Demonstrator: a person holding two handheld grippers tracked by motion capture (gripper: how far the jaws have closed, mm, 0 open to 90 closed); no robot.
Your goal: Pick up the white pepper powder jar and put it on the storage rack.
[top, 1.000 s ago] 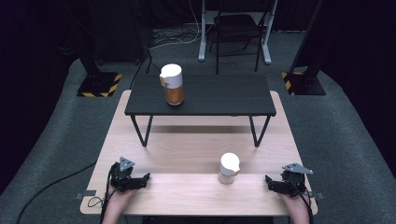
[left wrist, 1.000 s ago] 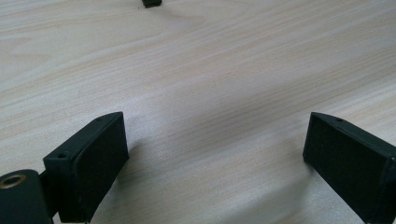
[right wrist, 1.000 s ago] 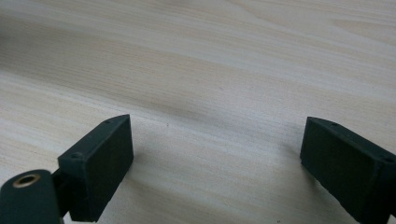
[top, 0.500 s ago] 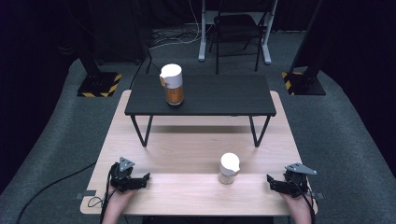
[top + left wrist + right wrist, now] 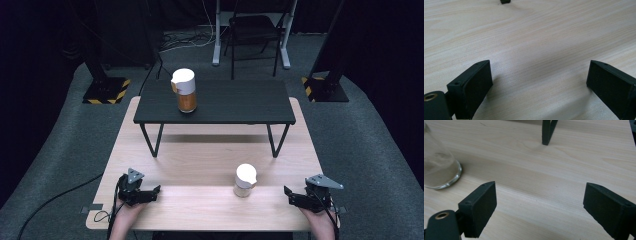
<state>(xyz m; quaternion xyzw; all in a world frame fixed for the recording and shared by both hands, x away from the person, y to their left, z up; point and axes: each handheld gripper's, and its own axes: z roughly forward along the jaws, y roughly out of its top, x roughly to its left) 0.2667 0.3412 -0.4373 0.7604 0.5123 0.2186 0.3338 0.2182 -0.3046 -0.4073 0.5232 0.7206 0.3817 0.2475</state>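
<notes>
A small glass jar (image 5: 245, 181) with a white lid stands on the light wooden table (image 5: 200, 160), near its front edge. In the right gripper view its glass base (image 5: 436, 170) is at the left, well outside the jaws. My right gripper (image 5: 289, 196) (image 5: 540, 202) is to the right of the jar and points at it. Its jaws are open, have just been closing slightly, and have nothing between them. My left gripper (image 5: 155, 192) (image 5: 539, 80) rests open at the front left over bare wood. A taller jar (image 5: 186, 92) with orange contents and a white lid stands on the low black table (image 5: 240, 102).
The low black table stands on the back half of the wooden table. One of its legs (image 5: 547, 132) is ahead of the right gripper, and a foot (image 5: 505, 1) is far ahead of the left. Beyond lie grey carpet, stands and a chair (image 5: 255, 30).
My right gripper has lifted a little and shifted slightly to the right. The left gripper and both jars have stayed where they were.
</notes>
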